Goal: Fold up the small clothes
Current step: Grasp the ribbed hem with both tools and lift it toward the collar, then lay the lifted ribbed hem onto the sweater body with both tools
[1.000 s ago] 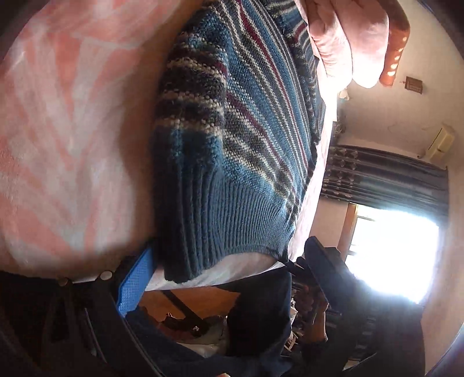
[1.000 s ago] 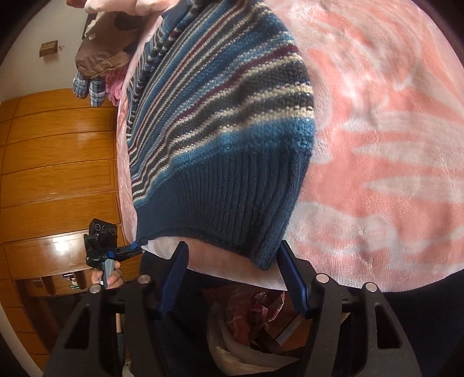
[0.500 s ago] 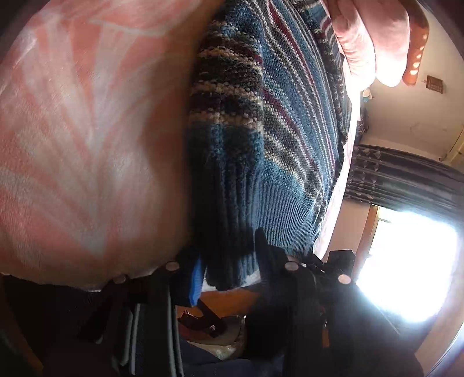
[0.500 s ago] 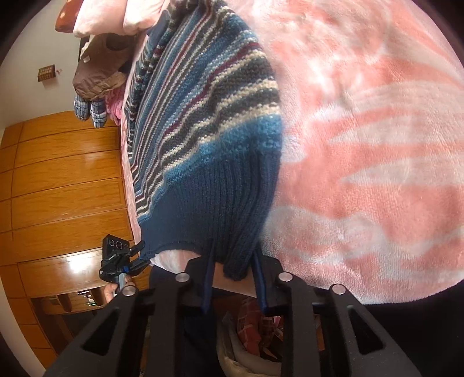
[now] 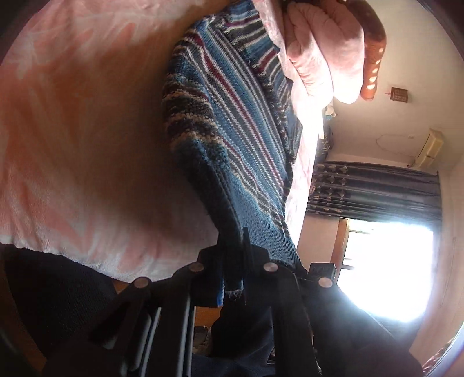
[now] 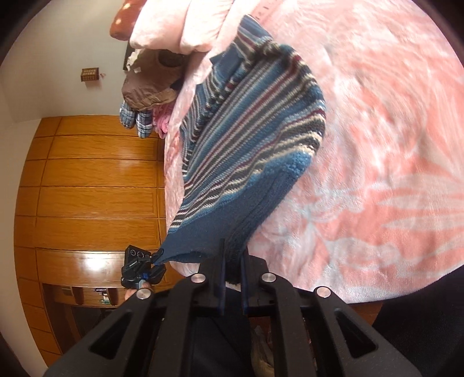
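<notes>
Left tongs [image 5: 235, 261]: closed tight on one bottom corner of the sweater's ribbed hem; the knit is pinched between the two fingers.
Right tongs [image 6: 232, 269]: closed likewise on the opposite bottom corner of the hem; from this view the left tongs [image 6: 150, 265] are seen off to the side, gripping their corner.
Sweater [image 6: 249, 145]: a small striped blue knit, its hem lifted off the bed [image 6: 377, 174] and stretched between the two grips, its upper part resting on the pink blanket toward the pillows [image 6: 177, 26].
Step in hand: judged to be the lifting of the hem so that the lower half can be carried over the upper half.
How it is done well: both corners are best kept level and the hem taut, so that the fold line falls straight across the body; the grips should not be loosened until the hem lies flat on the upper part.
Edges: the hem is held at the near edge of the bed, beyond which the floor drops away; slack cloth could slide off there.
Open room: a broad stretch of bare blanket [image 5: 72, 130] lies beside the sweater; the pillows and a heap of other clothes [image 6: 148, 87] bound the far end.
</notes>
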Demonstrator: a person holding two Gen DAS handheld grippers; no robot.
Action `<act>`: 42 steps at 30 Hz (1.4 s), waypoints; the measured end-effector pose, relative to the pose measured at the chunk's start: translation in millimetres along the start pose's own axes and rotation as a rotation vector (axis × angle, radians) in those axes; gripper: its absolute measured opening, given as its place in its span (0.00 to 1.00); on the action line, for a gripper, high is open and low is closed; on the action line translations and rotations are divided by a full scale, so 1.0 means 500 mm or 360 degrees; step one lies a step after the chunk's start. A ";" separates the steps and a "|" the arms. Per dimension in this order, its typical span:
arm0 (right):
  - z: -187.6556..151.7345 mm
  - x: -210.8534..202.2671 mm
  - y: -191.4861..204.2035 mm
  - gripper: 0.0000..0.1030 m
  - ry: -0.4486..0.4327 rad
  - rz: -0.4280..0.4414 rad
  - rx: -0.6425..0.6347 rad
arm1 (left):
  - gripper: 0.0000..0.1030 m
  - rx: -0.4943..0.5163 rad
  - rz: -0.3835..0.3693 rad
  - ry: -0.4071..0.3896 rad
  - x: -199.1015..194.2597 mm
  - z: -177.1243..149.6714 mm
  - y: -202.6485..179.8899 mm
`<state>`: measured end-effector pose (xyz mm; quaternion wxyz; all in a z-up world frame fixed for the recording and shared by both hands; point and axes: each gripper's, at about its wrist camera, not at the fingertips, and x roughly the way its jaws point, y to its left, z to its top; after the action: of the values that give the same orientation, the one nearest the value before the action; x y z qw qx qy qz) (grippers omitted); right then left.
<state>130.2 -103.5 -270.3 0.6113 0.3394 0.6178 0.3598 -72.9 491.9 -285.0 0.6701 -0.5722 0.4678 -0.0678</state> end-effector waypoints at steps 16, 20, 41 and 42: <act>0.193 -0.026 0.184 0.07 -0.0102 -0.0028 -0.0301 | 0.07 0.0155 -0.0094 -0.0084 -0.036 0.145 -0.170; 0.240 -0.023 0.207 0.07 -0.0128 -0.0056 -0.0347 | 0.07 0.0131 -0.0113 -0.0099 -0.028 0.201 -0.189; 0.547 0.178 0.145 0.07 -0.0063 -0.0374 -0.0275 | 0.11 -0.0104 0.0066 -0.0107 0.146 0.525 -0.143; 0.560 0.193 0.136 0.07 -0.0053 -0.0393 -0.0263 | 0.11 -0.0126 0.0086 -0.0114 0.155 0.538 -0.133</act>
<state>406.4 22.1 -259.5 0.6868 0.2153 0.6130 0.3258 189.1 610.5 -297.1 0.6648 -0.5875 0.4613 -0.0106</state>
